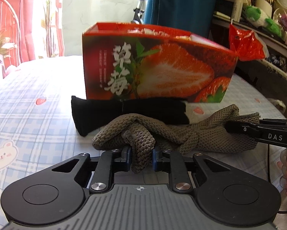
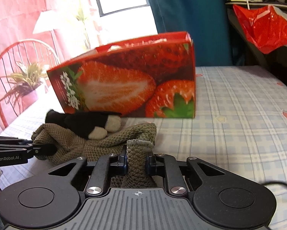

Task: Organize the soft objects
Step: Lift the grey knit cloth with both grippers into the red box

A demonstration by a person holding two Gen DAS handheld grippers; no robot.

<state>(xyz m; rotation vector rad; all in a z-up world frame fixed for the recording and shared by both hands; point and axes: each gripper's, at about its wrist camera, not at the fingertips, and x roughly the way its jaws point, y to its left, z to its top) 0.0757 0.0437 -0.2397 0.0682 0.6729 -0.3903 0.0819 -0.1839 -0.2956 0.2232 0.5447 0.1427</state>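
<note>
olive knit sock (image 1: 183, 134) between both fingers (image 1: 127, 159)

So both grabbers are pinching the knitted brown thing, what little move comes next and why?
Probably lift it a little, both together. The left gripper and right gripper each pinch an end of the brown knitted cloth, but the black sock lies against it, before the strawberry box; a small lift should free it.

Checked bedsheet (image 1: 38, 88) carries strawberry box (image 1: 158, 65), black sock (image 1: 105, 113), olive knit (image 1: 200, 134).
</note>
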